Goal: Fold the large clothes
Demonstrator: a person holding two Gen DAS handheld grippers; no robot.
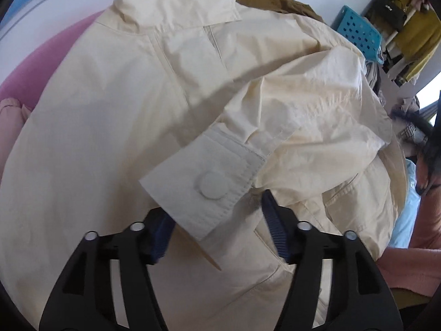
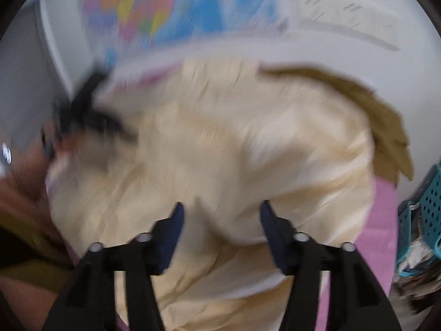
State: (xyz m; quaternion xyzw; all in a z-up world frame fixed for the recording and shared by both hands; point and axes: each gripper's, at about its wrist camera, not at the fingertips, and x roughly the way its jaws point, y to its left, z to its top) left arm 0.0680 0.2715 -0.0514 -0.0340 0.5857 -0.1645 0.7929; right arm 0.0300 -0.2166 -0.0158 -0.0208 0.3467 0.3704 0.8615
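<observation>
A large cream-coloured cotton jacket is lying spread with its back side up on a pink sheet, and its stand-up collar is pointing toward the far white wall. One long sleeve is lying folded across the back of the jacket, and its pale rectangular cuff with a round white fastener is resting near the middle of the jacket, probably so that the garment becomes narrower before the body is folded. The left gripper is hanging just over the cuff with its blue-padded fingers spread apart on both sides of it; it is released and is grasping nothing. The right gripper is also standing released above the jacket, with both pads apart and no cloth between them; this view is strongly blurred, so small details are not readable. A piece of olive-brown fabric is showing from behind the jacket, beside the collar. To the right of the jacket a turquoise perforated plastic basket is standing, and farther that way yellow clothes are hanging. A colourful wall poster is showing above the jacket in the right wrist view.
</observation>
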